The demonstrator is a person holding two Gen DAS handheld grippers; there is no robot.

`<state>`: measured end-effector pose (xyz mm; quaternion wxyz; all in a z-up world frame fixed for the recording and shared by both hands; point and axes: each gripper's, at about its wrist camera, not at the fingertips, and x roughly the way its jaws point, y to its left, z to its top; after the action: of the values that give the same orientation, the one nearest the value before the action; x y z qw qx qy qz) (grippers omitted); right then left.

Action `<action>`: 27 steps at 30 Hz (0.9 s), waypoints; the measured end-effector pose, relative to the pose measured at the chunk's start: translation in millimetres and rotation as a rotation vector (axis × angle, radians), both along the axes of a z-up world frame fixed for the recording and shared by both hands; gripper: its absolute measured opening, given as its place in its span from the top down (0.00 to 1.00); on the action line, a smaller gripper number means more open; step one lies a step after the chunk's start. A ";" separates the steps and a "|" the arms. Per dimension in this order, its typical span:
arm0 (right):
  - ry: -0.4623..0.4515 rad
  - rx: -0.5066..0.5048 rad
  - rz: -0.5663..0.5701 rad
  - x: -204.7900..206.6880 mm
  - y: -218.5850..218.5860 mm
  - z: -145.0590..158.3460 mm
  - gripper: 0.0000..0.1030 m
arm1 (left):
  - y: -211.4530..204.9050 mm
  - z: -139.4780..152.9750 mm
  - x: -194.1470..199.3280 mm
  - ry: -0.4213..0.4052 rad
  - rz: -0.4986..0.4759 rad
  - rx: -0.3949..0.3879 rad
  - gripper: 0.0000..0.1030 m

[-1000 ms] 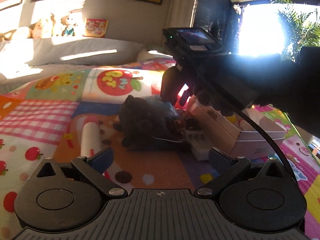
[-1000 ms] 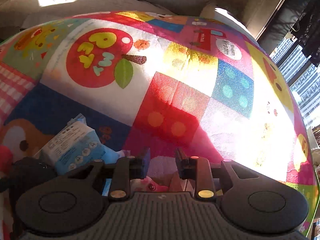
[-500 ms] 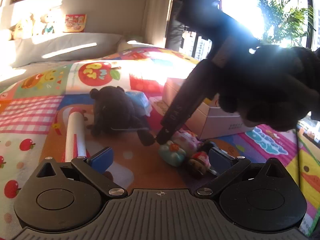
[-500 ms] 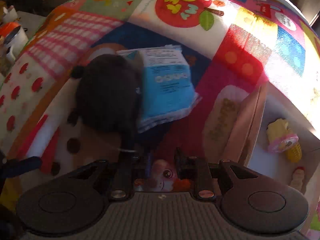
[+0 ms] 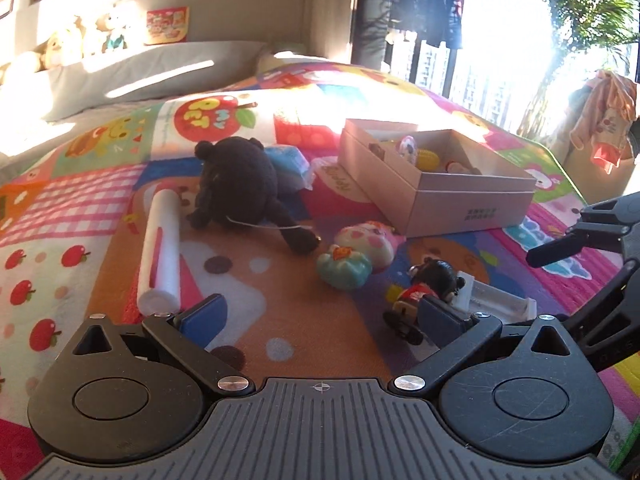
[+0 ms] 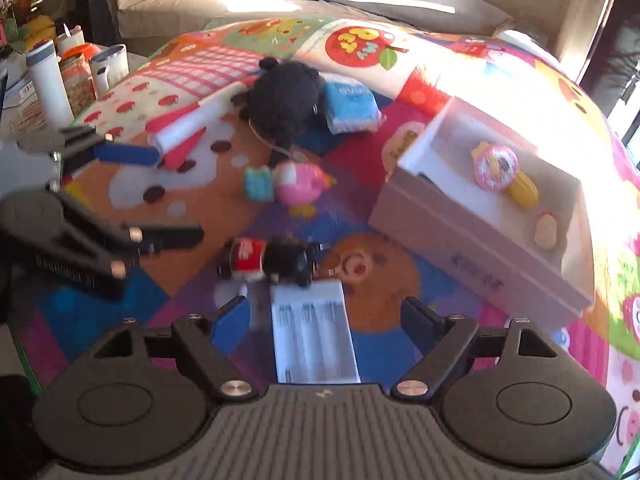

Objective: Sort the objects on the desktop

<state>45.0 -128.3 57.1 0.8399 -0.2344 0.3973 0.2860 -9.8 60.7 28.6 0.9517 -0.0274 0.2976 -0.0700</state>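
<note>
Half a second ago the right gripper [image 6: 326,316] had its fingers nearly together over a small pink toy. Now they stand wide apart with nothing between them but the white plastic tray [image 6: 314,336] lying on the mat below, untouched as far as I can tell. The pink toy [image 6: 300,184] now lies on the play mat [image 6: 400,280] beside a teal one [image 6: 258,183], at about 11 o'clock from the gripper, not in the cardboard box [image 6: 480,256]. My reading is that the toy was let go short of the box, so that item remains unsorted.

The left gripper [image 5: 318,316] is also spread wide and holds nothing. It has pulled back, so more of the mat shows than before. From it, the black plush [image 5: 236,184] sits at 11 o'clock, the white tube [image 5: 160,252] at 10 o'clock, and the box at 1 o'clock. The black figure in red [image 5: 424,288] lies just ahead of its right finger.

The box already holds a round pink toy [image 6: 495,167], a yellow one [image 6: 523,190] and a small pale figure [image 6: 546,230]. Six things remain on the mat, including the blue packet [image 6: 350,106].

The right wrist view is smeared by motion, so the tray's print is unreadable. The plush covers part of the packet. Glare washes out the far side of the box.
</note>
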 end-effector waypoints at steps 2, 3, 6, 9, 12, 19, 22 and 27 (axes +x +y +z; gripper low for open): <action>-0.081 -0.037 -0.045 -5.0 -11.8 -11.6 0.19 | -9.0 1.6 -1.9 0.005 -0.025 0.011 0.00; -0.136 -0.057 -0.078 -5.7 -16.7 -14.1 0.19 | -14.3 2.1 -2.9 0.008 -0.040 0.019 0.00; -0.284 -0.114 -0.235 -2.1 -36.0 -19.7 0.18 | -29.1 1.6 -5.7 0.005 -0.069 0.038 0.00; -0.225 -0.006 -0.347 4.5 -68.4 -17.1 0.16 | -45.1 -1.8 -6.9 0.001 -0.114 0.046 0.00; -0.174 0.090 -0.391 -1.7 -91.9 -18.2 0.10 | -59.0 -7.4 -1.8 0.008 -0.126 0.080 0.02; -0.140 0.182 -0.421 -27.4 -111.3 -32.8 0.02 | -70.3 -17.9 18.8 0.044 -0.111 0.129 0.20; -0.156 0.201 -0.390 -27.1 -108.3 -28.4 0.02 | -70.0 -18.0 17.3 0.032 -0.092 0.140 0.05; -0.226 0.145 -0.172 -15.6 -76.5 -15.2 0.00 | -59.2 -16.3 11.3 0.028 -0.055 0.119 0.03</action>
<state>29.4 -204.8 42.0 0.9154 -0.1689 0.2971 0.2127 1.5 1.4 12.3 0.9452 0.0365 0.3150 -0.0778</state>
